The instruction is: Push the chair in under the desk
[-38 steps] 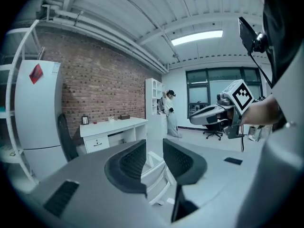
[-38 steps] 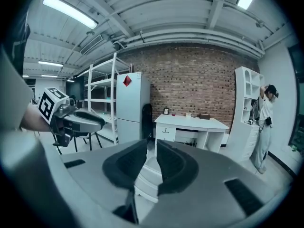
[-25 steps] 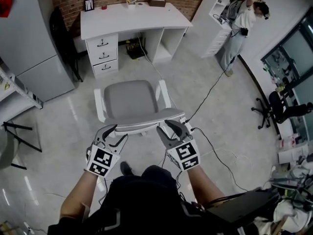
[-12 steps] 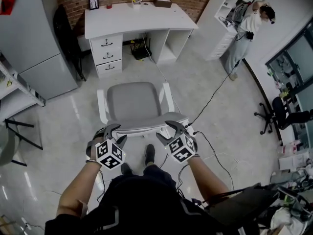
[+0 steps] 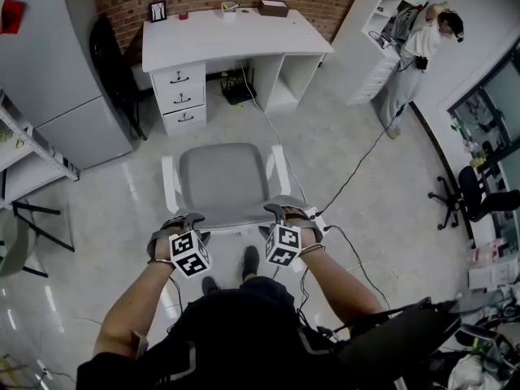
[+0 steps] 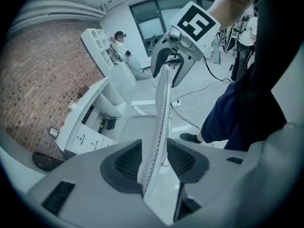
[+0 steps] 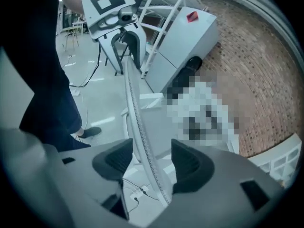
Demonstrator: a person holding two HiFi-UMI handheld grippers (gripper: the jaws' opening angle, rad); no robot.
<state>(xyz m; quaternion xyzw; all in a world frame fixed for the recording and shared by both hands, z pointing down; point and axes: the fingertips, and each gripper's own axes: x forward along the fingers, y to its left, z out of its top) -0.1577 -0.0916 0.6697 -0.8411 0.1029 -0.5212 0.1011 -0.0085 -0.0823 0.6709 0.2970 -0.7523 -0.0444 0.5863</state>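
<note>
A white office chair with a grey seat (image 5: 223, 177) stands on the floor, well short of the white desk (image 5: 236, 35) and facing it. The top edge of its backrest (image 5: 236, 215) runs between both grippers. My left gripper (image 5: 183, 222) sits over the left end; in the left gripper view its jaws (image 6: 154, 158) are closing and the pads touch both faces of the backrest (image 6: 160, 108). My right gripper (image 5: 286, 215) straddles the right end. In the right gripper view (image 7: 152, 158) it stands open, with a gap beside the backrest's rim (image 7: 135, 113).
The desk has drawers (image 5: 183, 96) on the left and an open knee space with a black box (image 5: 237, 88). A grey cabinet (image 5: 57, 63) stands left, and a cable (image 5: 357, 149) crosses the floor at the right. A person (image 5: 414, 43) stands by the white shelves. My feet (image 5: 250, 258) are behind the chair.
Both grippers have come forward and down onto the backrest's top edge. The right gripper's jaws have opened wider around it. The chair looks a little closer to the desk.
</note>
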